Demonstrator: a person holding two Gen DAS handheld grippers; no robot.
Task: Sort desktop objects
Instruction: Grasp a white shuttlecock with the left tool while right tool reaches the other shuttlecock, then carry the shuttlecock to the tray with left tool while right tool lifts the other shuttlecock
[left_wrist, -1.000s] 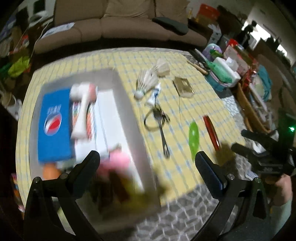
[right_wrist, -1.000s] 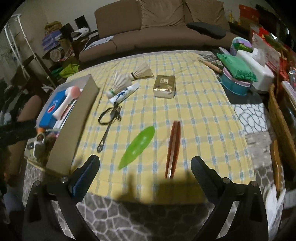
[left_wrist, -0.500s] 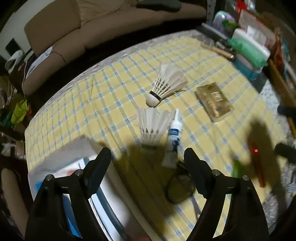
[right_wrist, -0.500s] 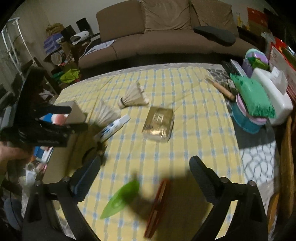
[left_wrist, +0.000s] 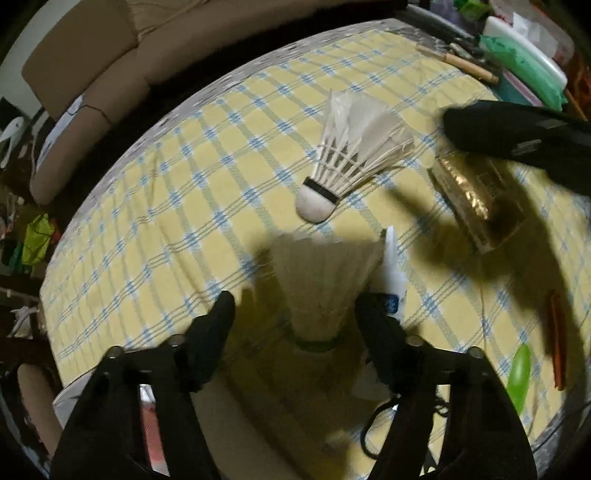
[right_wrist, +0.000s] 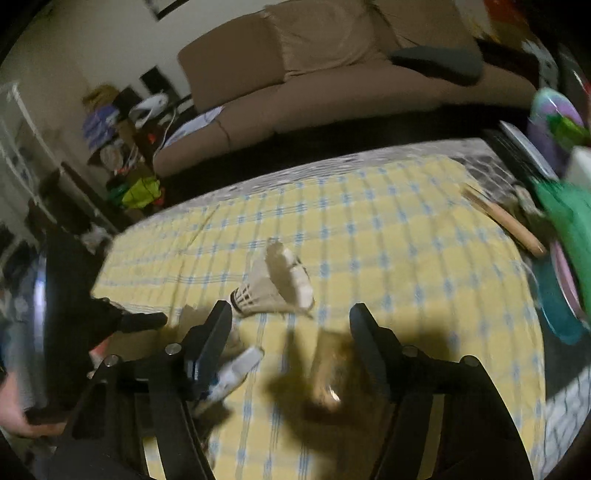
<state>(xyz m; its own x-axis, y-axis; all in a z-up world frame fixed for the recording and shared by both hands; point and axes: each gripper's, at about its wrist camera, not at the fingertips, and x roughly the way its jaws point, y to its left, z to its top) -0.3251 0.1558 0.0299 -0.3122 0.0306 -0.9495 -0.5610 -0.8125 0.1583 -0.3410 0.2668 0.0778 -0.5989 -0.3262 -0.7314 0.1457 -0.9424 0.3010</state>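
Note:
My left gripper (left_wrist: 293, 306) is open, its fingers on either side of a white shuttlecock (left_wrist: 321, 291) that lies in shadow on the yellow checked cloth (left_wrist: 166, 206). A second shuttlecock (left_wrist: 351, 155) lies beyond it. A white tube (left_wrist: 391, 280) lies beside the right finger. My right gripper (right_wrist: 290, 314) is open and empty, low over the cloth just short of the far shuttlecock (right_wrist: 273, 284), with a gold packet (right_wrist: 328, 365) between its fingers below. The packet also shows in the left wrist view (left_wrist: 469, 192), under the right gripper's body (left_wrist: 517, 136).
A green pod-shaped item (left_wrist: 519, 373), a red stick (left_wrist: 557, 339) and black scissors (left_wrist: 373, 424) lie at the right of the cloth. The storage box rim (left_wrist: 66, 398) is at lower left. A wooden stick (right_wrist: 506, 218) and green bag (right_wrist: 569, 210) crowd the right edge. A brown sofa (right_wrist: 332, 62) stands behind.
Both grippers have moved forward and lower over the cloth. The left now straddles the near shuttlecock; the right has come close to the far shuttlecock and the gold packet.

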